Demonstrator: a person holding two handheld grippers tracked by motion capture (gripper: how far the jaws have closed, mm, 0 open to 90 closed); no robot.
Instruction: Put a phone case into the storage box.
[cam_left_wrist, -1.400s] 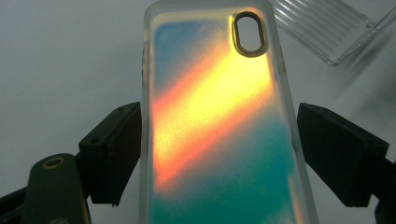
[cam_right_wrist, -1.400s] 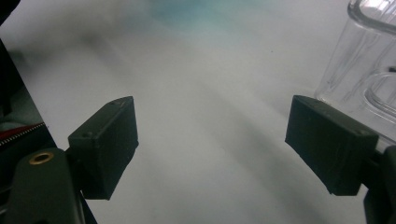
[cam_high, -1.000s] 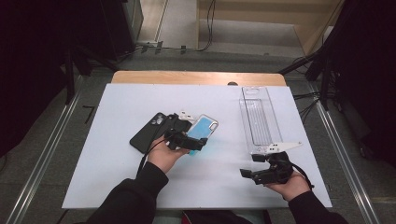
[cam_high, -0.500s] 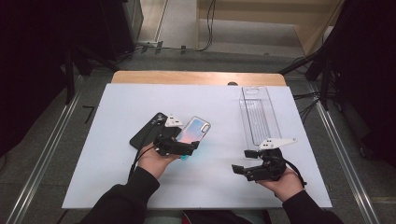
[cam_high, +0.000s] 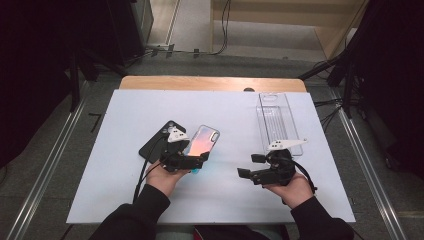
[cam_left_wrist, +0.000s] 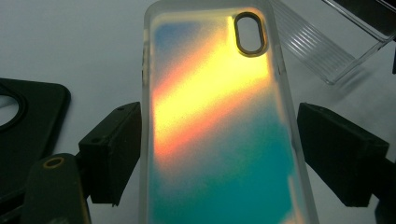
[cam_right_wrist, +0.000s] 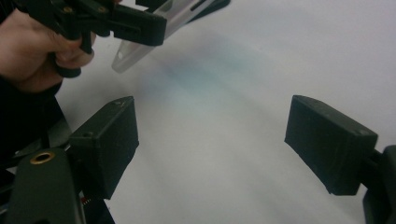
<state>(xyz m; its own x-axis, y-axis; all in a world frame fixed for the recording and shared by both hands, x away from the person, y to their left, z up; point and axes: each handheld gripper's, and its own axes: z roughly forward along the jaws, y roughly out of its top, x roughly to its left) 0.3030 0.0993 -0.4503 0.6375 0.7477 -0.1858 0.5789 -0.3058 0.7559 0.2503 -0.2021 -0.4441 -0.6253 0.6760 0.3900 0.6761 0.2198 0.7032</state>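
Right now my left tongs (cam_high: 192, 161) sit at the near end of the iridescent phone case (cam_high: 200, 145), which lies flat on the white tabletop (cam_high: 125, 110) left of its middle. In the left gripper view the case (cam_left_wrist: 219, 121) runs up between the two black jaws; the left jaw looks to be at the case's edge, while a sliver of tabletop shows between the right jaw and the case, so I read these tongs as spread around it rather than pinching it. A black phone case (cam_high: 159, 141) lies just beside the shiny one, on its left, partly under my gripper. My right tongs (cam_high: 250, 165) hover over bare tabletop to the right, jaws spread wide with nothing between them, pointing toward my left hand (cam_high: 165, 176). A clear plastic tray (cam_high: 276, 120) lies beyond my right hand (cam_high: 292, 189), toward the far right part of the tabletop.
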